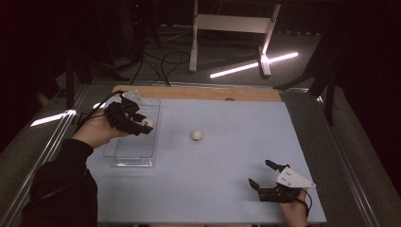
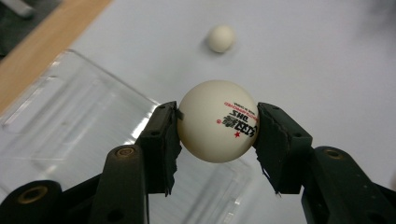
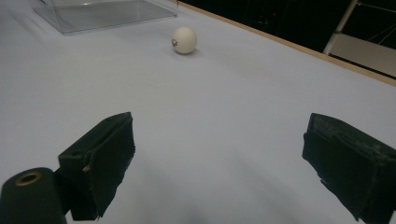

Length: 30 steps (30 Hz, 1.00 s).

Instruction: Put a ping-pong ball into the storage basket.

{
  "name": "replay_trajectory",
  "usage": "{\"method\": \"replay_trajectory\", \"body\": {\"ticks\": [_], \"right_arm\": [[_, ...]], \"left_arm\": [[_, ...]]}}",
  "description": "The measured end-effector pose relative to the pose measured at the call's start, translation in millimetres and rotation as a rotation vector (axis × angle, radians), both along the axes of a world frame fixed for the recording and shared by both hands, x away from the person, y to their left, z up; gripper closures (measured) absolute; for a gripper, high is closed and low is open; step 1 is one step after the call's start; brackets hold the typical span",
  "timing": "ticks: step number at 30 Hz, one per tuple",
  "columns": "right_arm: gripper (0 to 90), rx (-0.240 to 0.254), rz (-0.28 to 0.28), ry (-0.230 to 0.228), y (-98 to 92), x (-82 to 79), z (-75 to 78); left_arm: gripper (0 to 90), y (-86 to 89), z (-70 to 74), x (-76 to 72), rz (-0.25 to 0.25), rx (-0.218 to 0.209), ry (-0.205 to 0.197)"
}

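left gripper (image 1: 142,125) clamped on a white ping-pong ball (image 2: 218,121), pads pressing both its sides, hovering over the clear plastic tray (image 1: 132,158) at the table's (image 1: 227,189) left. right gripper (image 1: 265,175) rests near the front right edge, jaws wide apart, nothing between them. second ball (image 1: 196,135) sits loose mid-table, just right of the tray.

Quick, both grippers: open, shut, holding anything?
Left gripper: shut on a ball, over the clear tray.
Right gripper: open, holding nothing.
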State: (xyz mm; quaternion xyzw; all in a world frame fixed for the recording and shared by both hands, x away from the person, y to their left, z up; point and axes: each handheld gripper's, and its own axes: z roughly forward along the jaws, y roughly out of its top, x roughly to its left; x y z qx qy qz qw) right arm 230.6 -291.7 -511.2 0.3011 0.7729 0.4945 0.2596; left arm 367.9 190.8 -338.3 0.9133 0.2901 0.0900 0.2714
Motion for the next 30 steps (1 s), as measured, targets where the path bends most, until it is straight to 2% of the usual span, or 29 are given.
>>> {"method": "replay_trajectory", "body": {"ticks": [4,9,10,12,15,18,21,25,30], "right_arm": [[9.4,0.0,0.001,-0.001,0.1,-0.1,0.0],[9.3,0.002,0.003,0.001,-0.3,-0.1,-0.1],[9.3,0.001,0.003,0.001,-0.3,0.0,-0.2],[9.4,0.002,0.005,0.003,-0.4,-0.1,0.0],[9.3,0.003,0.004,0.003,-0.1,-0.1,0.0],[9.3,0.003,0.005,0.003,0.1,-0.2,0.0],[9.3,0.001,0.006,0.004,-0.4,-0.1,0.1],[9.3,0.001,0.006,0.008,-0.2,0.1,-0.3],[9.3,0.0,0.006,0.006,-0.3,0.0,0.0]], "left_arm": [[52.1,-0.1,-4.8,3.3,0.023,0.015,-0.007],[52.1,-0.2,-11.4,7.1,0.058,0.006,-0.013],[52.1,-0.8,-12.7,7.4,0.062,0.012,-0.024],[52.0,-0.7,-15.3,9.0,0.076,0.01,-0.015],[52.1,-1.3,-19.8,10.6,0.108,0.033,-0.021],[52.1,0.7,-24.2,12.4,0.133,0.022,-0.017],[52.0,0.9,-29.9,13.8,0.139,0.02,-0.007],[52.0,-1.6,-37.6,15.1,0.144,0.055,-0.011],[52.0,-1.9,-49.1,17.5,0.151,0.064,0.005]]}}
